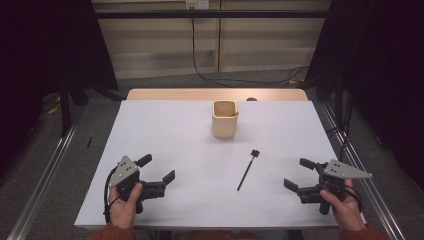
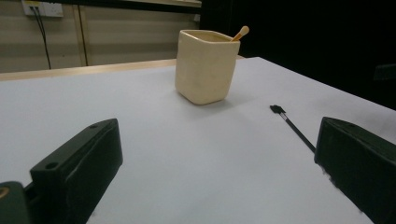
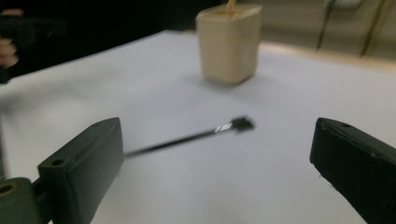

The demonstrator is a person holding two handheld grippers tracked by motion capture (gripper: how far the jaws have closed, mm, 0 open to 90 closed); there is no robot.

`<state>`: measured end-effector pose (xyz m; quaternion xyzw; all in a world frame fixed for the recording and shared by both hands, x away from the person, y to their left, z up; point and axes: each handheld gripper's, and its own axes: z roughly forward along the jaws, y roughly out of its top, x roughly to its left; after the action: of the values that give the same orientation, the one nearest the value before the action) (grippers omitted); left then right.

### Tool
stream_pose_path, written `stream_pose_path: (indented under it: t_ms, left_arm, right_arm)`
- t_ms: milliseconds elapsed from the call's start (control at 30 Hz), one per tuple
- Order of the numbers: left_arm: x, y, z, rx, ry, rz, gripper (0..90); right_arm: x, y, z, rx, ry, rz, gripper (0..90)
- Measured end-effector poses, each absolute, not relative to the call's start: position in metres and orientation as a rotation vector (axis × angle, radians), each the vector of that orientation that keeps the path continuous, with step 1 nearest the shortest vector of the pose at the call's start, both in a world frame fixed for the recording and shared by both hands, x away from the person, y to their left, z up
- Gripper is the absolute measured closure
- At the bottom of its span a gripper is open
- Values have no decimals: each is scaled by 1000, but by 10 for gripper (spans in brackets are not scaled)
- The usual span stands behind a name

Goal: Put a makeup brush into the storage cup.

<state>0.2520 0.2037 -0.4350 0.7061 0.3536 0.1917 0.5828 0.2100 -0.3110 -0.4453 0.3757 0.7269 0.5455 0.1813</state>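
A cream squarish cup (image 1: 224, 119) stands upright at the back middle of the white table (image 1: 165, 130), with a small wooden stick (image 2: 241, 33) leaning out of it. A thin black tool with a small square head (image 1: 247, 169) lies flat in front of the cup. My left gripper (image 1: 160, 171) rests open at the front left, held by a hand, jaws empty. My right gripper (image 1: 299, 174) sits open at the front right, jaws empty, with the black tool (image 3: 196, 135) lying just beyond them. The cup (image 2: 205, 65) is well ahead of the left jaws, and the cup (image 3: 229, 42) also stands beyond the right jaws.
A wooden strip (image 1: 215, 94) borders the table's far edge. Black curtains hang at both sides. Metal rails (image 1: 45, 175) run along the floor beside the table. Cables (image 1: 240, 80) trail on the floor behind it.
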Motion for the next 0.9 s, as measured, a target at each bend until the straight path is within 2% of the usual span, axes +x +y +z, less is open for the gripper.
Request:
stream_pose_path:
  t_ms: [267,900]
  left_arm:
    - [252,201,-435,1661,817,447,12]
    - [251,200,-433,1675,797,436,11]
  right_arm:
    - [215,-306,-441,1004,2025,1518,17]
    - [257,-289,-427,1003,1970,1517,26]
